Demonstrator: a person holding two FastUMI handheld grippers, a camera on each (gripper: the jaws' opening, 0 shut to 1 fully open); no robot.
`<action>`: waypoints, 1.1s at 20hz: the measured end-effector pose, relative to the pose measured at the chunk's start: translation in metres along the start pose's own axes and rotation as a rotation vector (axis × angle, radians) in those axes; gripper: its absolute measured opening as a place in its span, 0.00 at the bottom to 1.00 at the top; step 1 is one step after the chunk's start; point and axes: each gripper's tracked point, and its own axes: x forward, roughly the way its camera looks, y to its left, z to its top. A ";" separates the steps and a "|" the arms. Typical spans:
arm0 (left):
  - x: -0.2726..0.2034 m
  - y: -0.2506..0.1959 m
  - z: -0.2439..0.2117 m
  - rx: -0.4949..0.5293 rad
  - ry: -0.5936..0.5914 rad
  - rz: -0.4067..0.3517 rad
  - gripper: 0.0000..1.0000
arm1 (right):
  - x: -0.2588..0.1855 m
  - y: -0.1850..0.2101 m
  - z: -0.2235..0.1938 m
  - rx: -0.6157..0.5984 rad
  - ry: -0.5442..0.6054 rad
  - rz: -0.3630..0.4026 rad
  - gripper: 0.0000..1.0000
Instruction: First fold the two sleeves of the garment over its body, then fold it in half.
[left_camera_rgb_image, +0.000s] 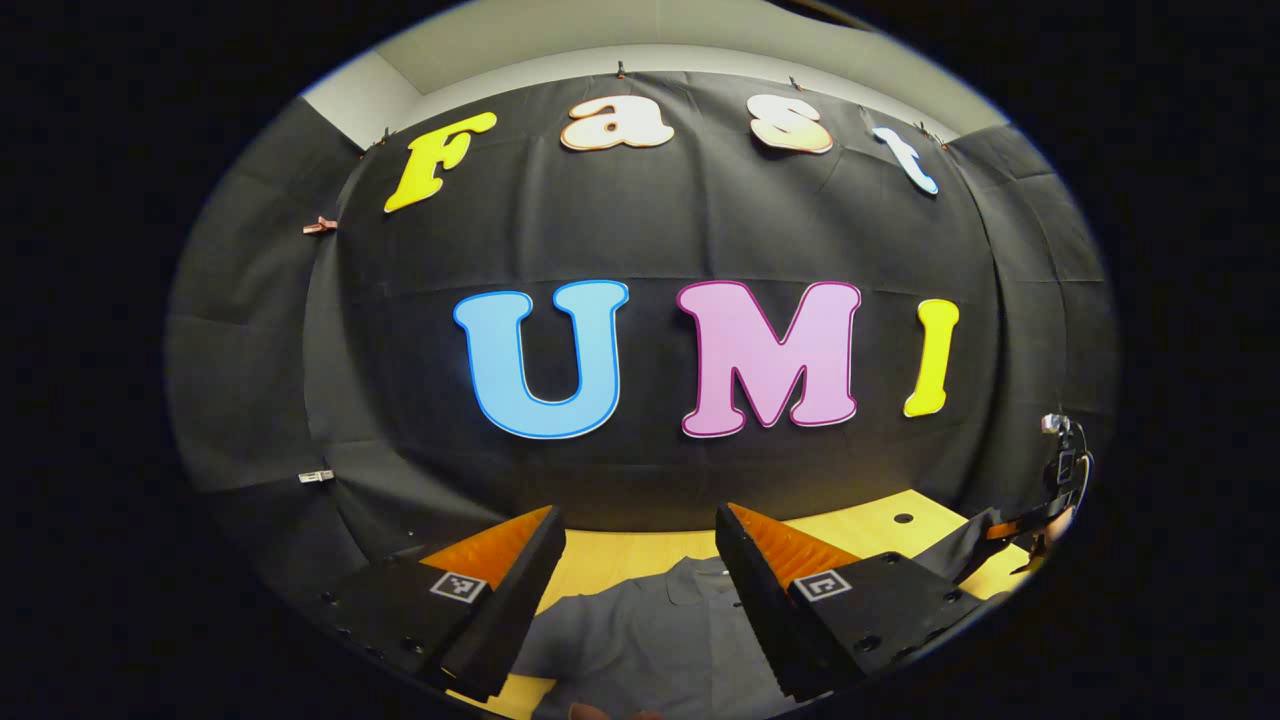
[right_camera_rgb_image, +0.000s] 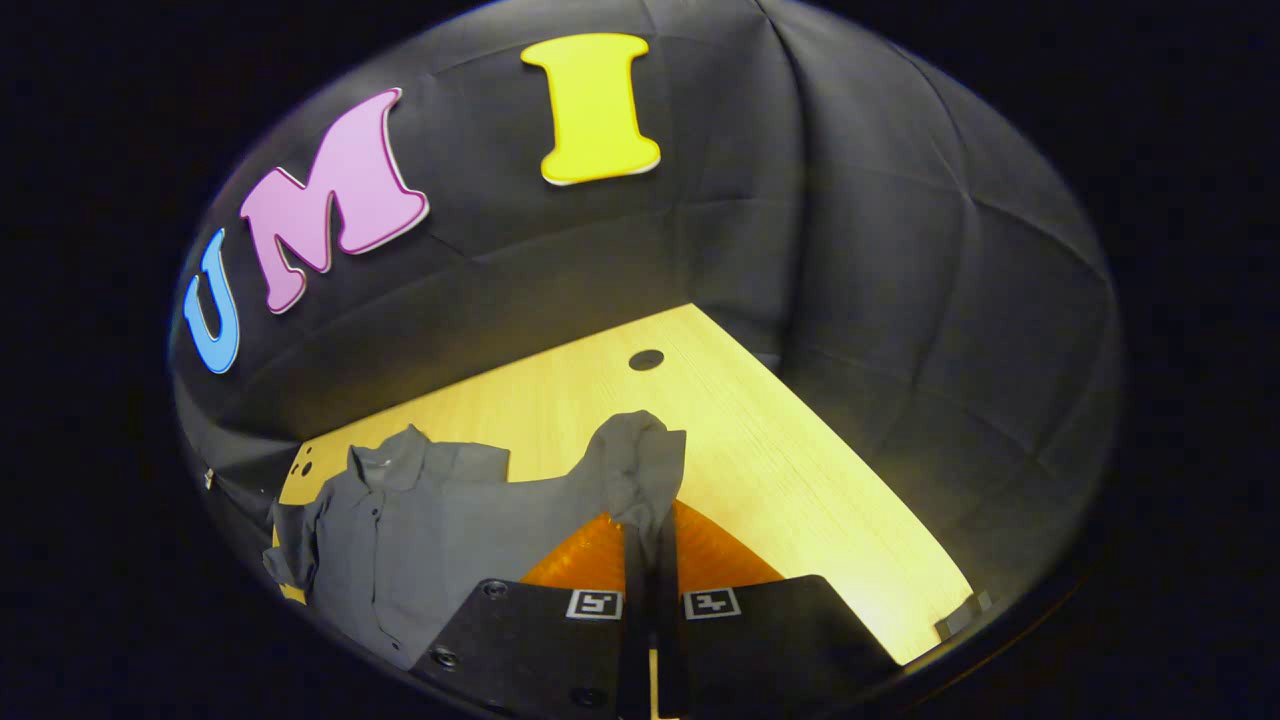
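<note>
Right gripper (right_camera_rgb_image: 648, 545) pinches a sleeve (right_camera_rgb_image: 640, 470) of the shirt (right_camera_rgb_image: 430, 530) above the table (right_camera_rgb_image: 780, 450). Left gripper (left_camera_rgb_image: 640, 560) hangs spread over the collar.

Left gripper (left_camera_rgb_image: 640, 545): two wedge-shaped fingers on flat matte black angular carriage blocks, the inner faces finely ribbed. Each block carries one small square black-and-white fiducial marker near the finger root and several round screw recesses along its outer edge, at 7 and 5 o'clock in the left gripper view.

Right gripper (right_camera_rgb_image: 648, 540): same construction, with ribbed inner faces, two square fiducial markers side by side at 6 o'clock in the right gripper view, and dark round screw heads on the left block.
</note>
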 end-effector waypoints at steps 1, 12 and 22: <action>0.002 0.010 -0.003 -0.008 -0.003 -0.006 0.95 | -0.011 0.011 0.005 -0.002 -0.022 0.001 0.07; 0.021 0.121 -0.035 -0.075 -0.003 -0.011 0.95 | -0.086 0.171 0.031 -0.047 -0.164 0.156 0.08; 0.030 0.211 -0.082 -0.094 0.024 0.029 0.96 | -0.090 0.328 -0.026 -0.120 -0.102 0.321 0.07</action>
